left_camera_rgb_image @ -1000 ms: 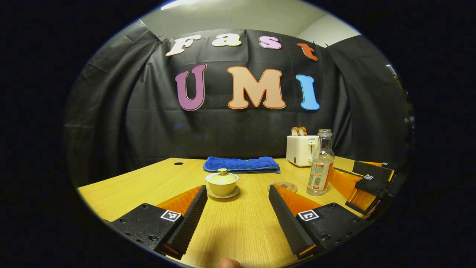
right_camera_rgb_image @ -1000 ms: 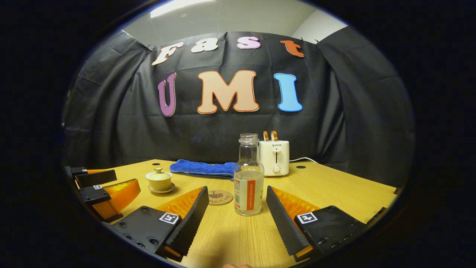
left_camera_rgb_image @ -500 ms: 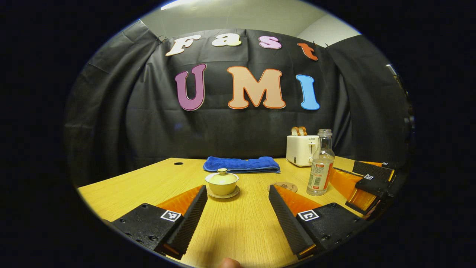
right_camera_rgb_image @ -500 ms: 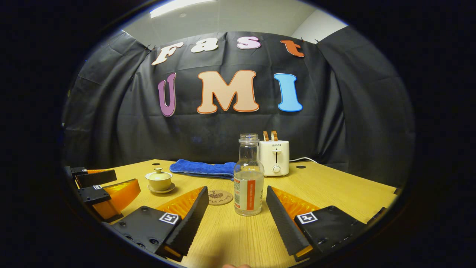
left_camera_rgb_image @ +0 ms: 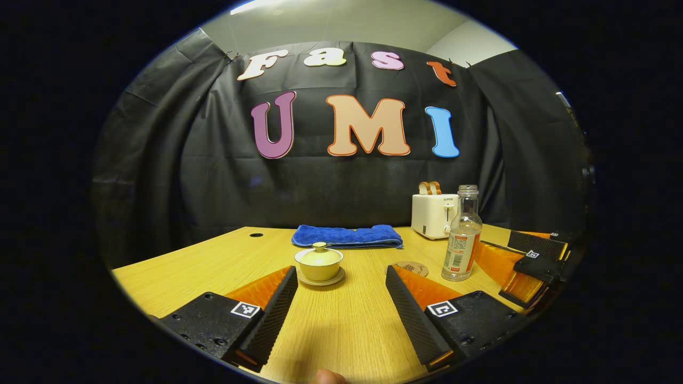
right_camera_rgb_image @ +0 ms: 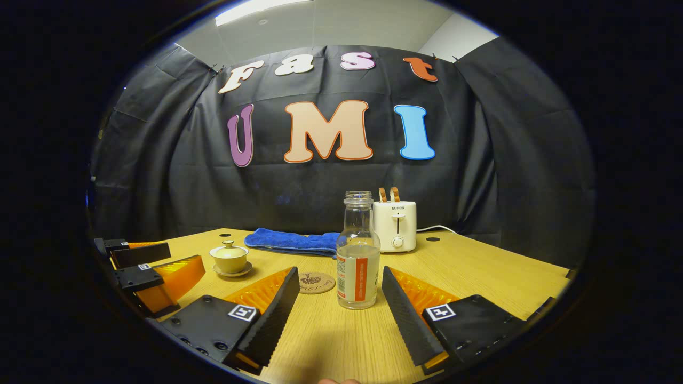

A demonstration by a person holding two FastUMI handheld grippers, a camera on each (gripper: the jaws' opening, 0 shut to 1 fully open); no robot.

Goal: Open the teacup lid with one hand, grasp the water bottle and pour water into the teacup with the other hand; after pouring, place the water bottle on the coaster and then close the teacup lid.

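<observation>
Almost nothing had moved since a second earlier: we noted only a slight drift of the right gripper [left_camera_rgb_image: 533,261] at the right edge of the left gripper view, where it sat a little farther right and lower than before. We saw the left gripper [left_camera_rgb_image: 341,309] at the bottom of its own view, fingers spread wide and holding nothing, with bare table [left_camera_rgb_image: 213,261] between them. Just above its left finger [left_camera_rgb_image: 275,314], centre-low in the frame, stood the teacup [left_camera_rgb_image: 319,262] on its saucer, lid [left_camera_rgb_image: 319,250] on. In the right gripper view the right gripper [right_camera_rgb_image: 339,314] was likewise wide open and empty; the water bottle [right_camera_rgb_image: 358,256] stood upright in the lower centre, beyond the fingertips and not touched by either. We recorded the coaster [right_camera_rgb_image: 316,282] flat on the table just left of the bottle. Behind them, mid-frame, lay a blue towel [right_camera_rgb_image: 291,241] and a toaster [right_camera_rgb_image: 394,226].
</observation>
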